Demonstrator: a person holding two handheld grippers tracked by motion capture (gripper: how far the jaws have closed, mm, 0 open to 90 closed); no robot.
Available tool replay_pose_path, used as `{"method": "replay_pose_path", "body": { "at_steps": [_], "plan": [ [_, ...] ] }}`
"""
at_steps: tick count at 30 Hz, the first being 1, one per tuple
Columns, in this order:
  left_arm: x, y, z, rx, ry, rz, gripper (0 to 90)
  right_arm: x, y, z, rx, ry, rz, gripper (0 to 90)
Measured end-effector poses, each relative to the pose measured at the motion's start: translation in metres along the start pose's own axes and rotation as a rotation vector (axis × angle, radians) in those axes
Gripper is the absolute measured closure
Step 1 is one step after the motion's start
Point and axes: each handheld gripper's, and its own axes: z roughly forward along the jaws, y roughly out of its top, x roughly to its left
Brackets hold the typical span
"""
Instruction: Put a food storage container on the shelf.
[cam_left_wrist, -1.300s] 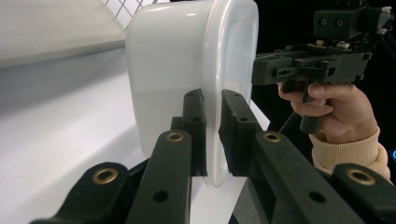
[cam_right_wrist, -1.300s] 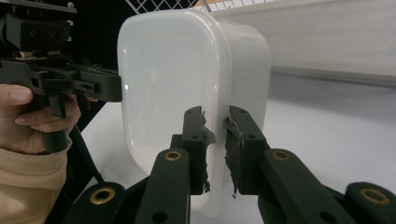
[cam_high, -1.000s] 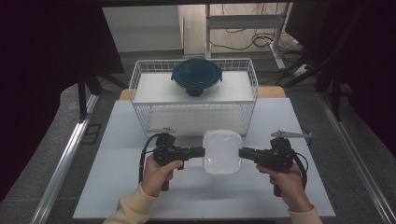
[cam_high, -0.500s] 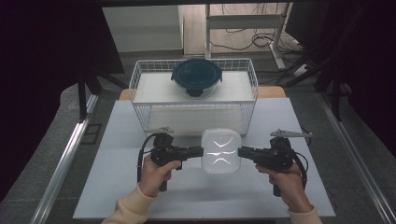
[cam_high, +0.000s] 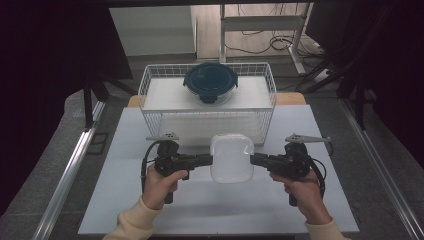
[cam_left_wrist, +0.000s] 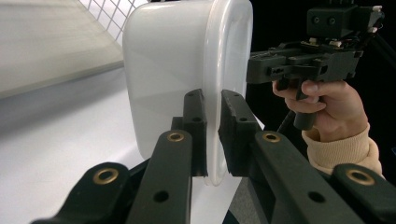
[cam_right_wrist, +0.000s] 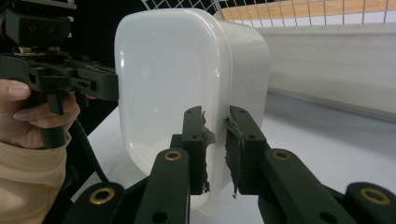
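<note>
Gripping the white container (cam_high: 231, 157) by opposite rims, left tongs (cam_high: 209, 159) and right tongs (cam_high: 254, 159) both clenched

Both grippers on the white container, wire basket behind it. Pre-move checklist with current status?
1. left gripper clamped on the white container rim: ok.
2. right gripper clamped on the opposite rim: ok.
3. Container lifted off the table: cannot tell.
4. Free floor in the wire basket beside the dark-lidded round container: ok.
5. Container lid sealed: cannot tell.
</note>
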Motion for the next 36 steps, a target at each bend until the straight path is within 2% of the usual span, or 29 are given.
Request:
{"method": "replay_pose_path", "body": {
  "at_steps": [14,36],
  "plan": [
    [-0.006,0.023,-0.022,-0.039,0.013,0.025,81.9,0.017,0.033,0.004,-0.013,0.006,-0.049,77.3],
    [-0.008,0.048,-0.035,-0.055,0.030,0.049,81.8,0.031,0.062,0.006,-0.032,-0.015,-0.090,77.1]
  ]
}}
